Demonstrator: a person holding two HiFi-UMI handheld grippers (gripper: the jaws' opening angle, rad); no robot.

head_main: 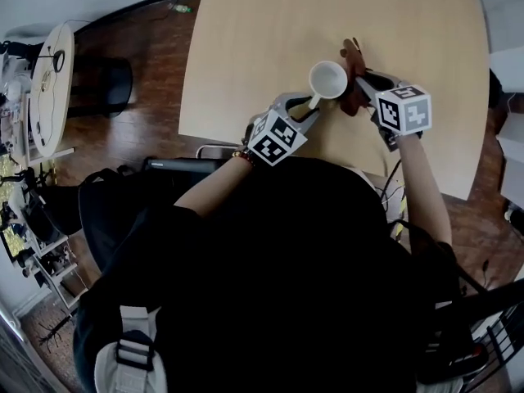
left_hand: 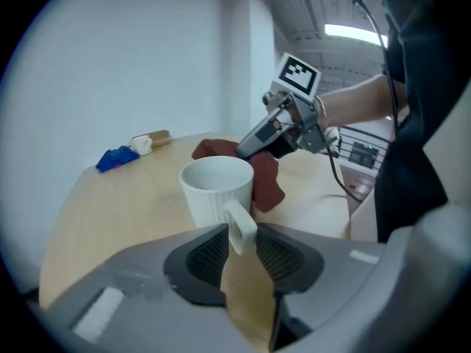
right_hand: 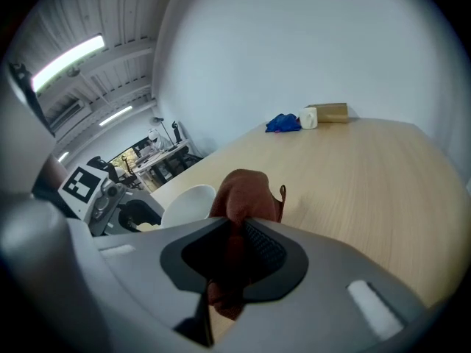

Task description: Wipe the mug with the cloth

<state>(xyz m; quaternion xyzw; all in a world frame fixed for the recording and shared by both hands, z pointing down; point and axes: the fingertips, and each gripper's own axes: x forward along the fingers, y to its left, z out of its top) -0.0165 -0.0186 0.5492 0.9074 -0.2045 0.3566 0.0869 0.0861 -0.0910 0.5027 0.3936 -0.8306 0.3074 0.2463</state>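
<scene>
My left gripper [left_hand: 239, 245] is clamped on the mug [left_hand: 217, 190] by its handle [left_hand: 241, 226], which stands upright between the two pads. My right gripper [right_hand: 235, 248] is clenched on the cloth [right_hand: 246, 193]. A brown fold is pinched between its jaws and bulges out ahead of them.

In the right gripper view the cloth covers the jaw tips and most of the mug, so only a white curve shows to its left. From the head view the marker cubes and my own arms hide both sets of jaws, and my dark torso fills the lower half of the picture.

The mug stands upright on the table [head_main: 327, 15] near its edge, between the two grippers. The cloth is bunched against the side of the mug away from the handle and touches it. The mouth of the mug faces up, and I see only white inside.

Well apart from this, at the far edge of the table, lie a blue thing [right_hand: 283, 123], a small white thing [right_hand: 308, 117] and a brown box [right_hand: 330, 112]. They are too small for me to identify.
</scene>
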